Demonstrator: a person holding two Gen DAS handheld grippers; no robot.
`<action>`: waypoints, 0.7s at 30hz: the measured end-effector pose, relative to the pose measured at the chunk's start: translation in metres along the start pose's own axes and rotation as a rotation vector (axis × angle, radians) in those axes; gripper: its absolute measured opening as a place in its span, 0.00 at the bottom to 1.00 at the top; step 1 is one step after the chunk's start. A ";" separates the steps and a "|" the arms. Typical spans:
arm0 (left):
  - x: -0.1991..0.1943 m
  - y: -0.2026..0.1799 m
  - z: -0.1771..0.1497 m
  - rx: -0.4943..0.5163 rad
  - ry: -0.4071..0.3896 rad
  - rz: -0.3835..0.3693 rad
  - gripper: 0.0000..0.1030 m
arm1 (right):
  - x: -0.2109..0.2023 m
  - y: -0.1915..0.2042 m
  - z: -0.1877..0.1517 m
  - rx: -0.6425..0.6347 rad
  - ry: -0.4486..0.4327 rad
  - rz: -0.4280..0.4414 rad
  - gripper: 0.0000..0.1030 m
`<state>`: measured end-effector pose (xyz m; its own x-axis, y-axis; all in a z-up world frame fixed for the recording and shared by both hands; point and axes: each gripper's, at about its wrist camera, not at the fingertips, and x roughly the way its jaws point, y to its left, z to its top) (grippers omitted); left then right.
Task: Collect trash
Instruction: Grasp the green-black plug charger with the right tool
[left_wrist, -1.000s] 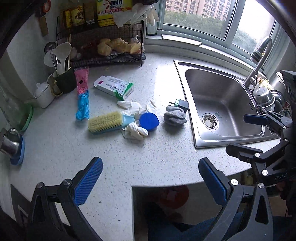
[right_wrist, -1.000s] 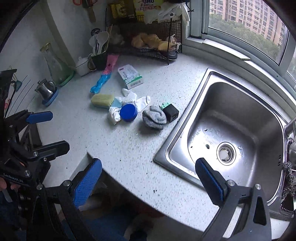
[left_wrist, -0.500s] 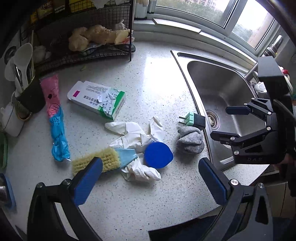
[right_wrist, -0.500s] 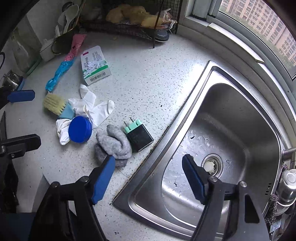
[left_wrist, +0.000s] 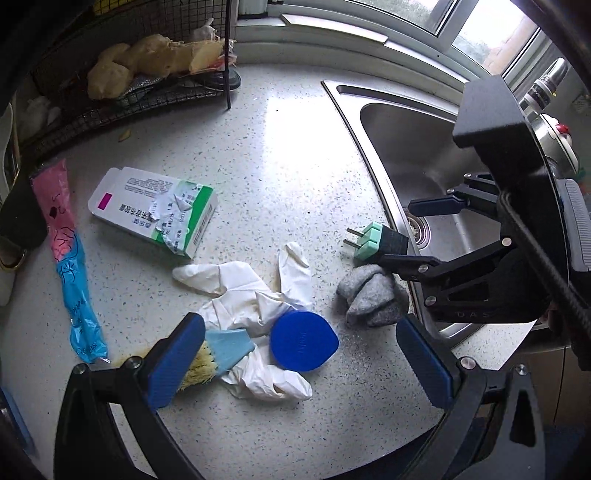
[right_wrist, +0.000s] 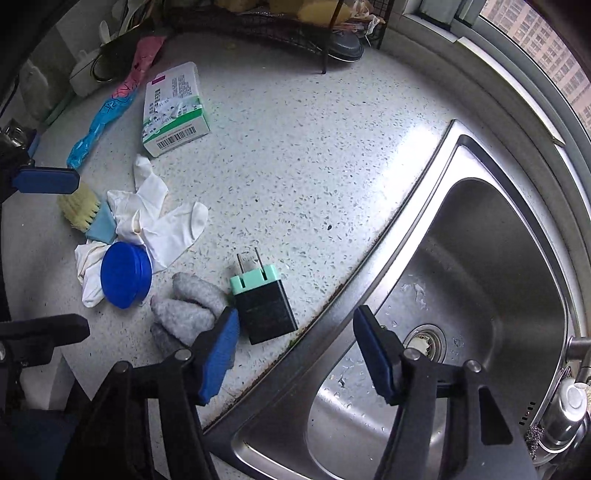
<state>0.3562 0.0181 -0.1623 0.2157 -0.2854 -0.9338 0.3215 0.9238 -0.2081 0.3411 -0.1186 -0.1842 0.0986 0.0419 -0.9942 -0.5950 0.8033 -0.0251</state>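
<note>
Left hand-held gripper (left_wrist: 299, 363) released, fingers wide apart, low over front of speckled desk (left_wrist: 288, 155). Between its blue pads (left_wrist: 173, 360): crumpled white gloves (left_wrist: 255, 295), blue round lid (left_wrist: 303, 339) lying on top of gloves, scrub brush (left_wrist: 218, 354) w/ light-blue handle and yellow bristles, partly under left pad. Grey sock (left_wrist: 369, 299), balled up, just right of lid, near sink edge. Black charger plug (left_wrist: 380, 242) w/ mint-green face, prongs pointing left, touching sock on far side. Torn green-white medicine box (left_wrist: 155, 210) further back, flat on desk. Pink-blue wrapper (left_wrist: 70, 266) at left, stretched out long. Wire rack (left_wrist: 122, 96) at back w/ yellowish lumps inside.

Right hand-held gripper (right_wrist: 295, 354) also released, jaws apart, at border of desk and steel sink (right_wrist: 480, 280). Left pad (right_wrist: 218, 354) just beside sock (right_wrist: 188, 310) and plug (right_wrist: 266, 310); right pad over sink basin, near drain (right_wrist: 424, 339). Nothing grasped by either one. In right view lid (right_wrist: 125, 275) and gloves (right_wrist: 162, 225) well left of plug; box (right_wrist: 173, 110) far back. Trash items all on desk, none lifted.
</note>
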 end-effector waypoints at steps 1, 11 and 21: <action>0.001 0.001 0.001 -0.006 0.004 0.001 1.00 | 0.002 -0.001 0.002 0.000 0.004 0.010 0.59; 0.004 0.009 -0.002 -0.008 0.017 0.000 1.00 | 0.017 0.006 0.003 -0.001 0.002 0.058 0.25; -0.002 -0.013 -0.005 0.073 0.036 0.005 1.00 | -0.014 -0.013 -0.032 0.122 -0.068 0.041 0.25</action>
<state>0.3472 0.0083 -0.1593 0.1841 -0.2705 -0.9450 0.3874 0.9035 -0.1831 0.3217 -0.1488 -0.1736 0.1331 0.1129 -0.9847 -0.4984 0.8664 0.0320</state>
